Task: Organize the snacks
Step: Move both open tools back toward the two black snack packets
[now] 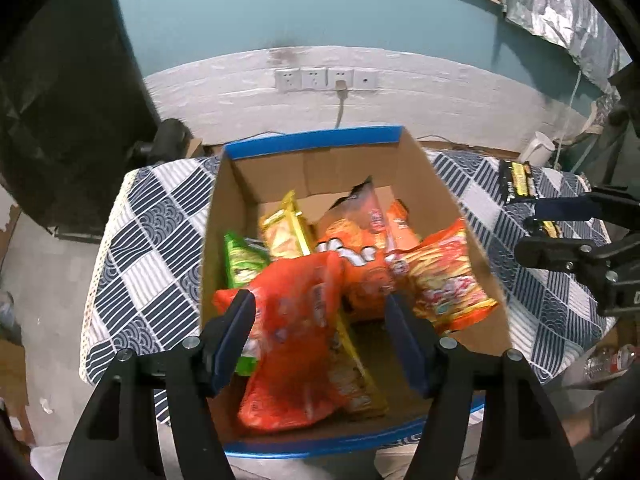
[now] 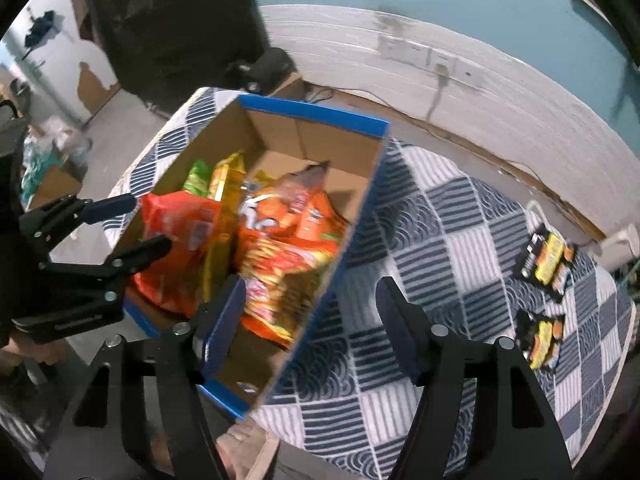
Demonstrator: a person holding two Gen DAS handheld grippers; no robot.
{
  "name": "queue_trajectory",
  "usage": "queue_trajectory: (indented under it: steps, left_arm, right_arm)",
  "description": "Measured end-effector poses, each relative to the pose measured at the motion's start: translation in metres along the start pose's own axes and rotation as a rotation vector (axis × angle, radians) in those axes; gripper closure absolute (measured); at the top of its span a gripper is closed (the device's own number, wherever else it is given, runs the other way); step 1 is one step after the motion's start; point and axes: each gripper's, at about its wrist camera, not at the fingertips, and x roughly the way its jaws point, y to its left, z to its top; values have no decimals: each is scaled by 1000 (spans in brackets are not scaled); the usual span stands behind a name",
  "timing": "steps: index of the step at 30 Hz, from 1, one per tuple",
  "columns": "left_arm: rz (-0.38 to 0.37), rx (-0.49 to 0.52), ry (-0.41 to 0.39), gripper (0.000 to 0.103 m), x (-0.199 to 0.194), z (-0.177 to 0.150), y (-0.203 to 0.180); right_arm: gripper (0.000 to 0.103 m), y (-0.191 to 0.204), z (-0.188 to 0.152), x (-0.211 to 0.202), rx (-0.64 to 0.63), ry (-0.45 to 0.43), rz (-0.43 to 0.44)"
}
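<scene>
Checkered surface (image 2: 460, 216) carries two black-and-yellow packets (image 2: 546, 260) right of the right gripper (image 2: 310, 320); both jaws wide, empty; left gripper (image 1: 320, 328) over the box (image 1: 312, 142).

Light: dim, even and cool; source unseen.
Shadows: soft inside the cardboard box (image 1: 320, 168).
Glare: faint sheen on the orange snack bag (image 1: 296, 344).
Blur: that bag smeared in the left view; the whole right view slightly soft.
Distortion: fisheye bends the wall (image 1: 248, 12); corners are black.
</scene>
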Motion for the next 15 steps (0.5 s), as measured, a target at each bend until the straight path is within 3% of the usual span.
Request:
queue_trajectory:
  steps: [15]
  left_arm:
    - [-80,144,-22,31,-3,18,-86]
  right_arm:
    - [33,-102,-49,-19,195,-8,-92]
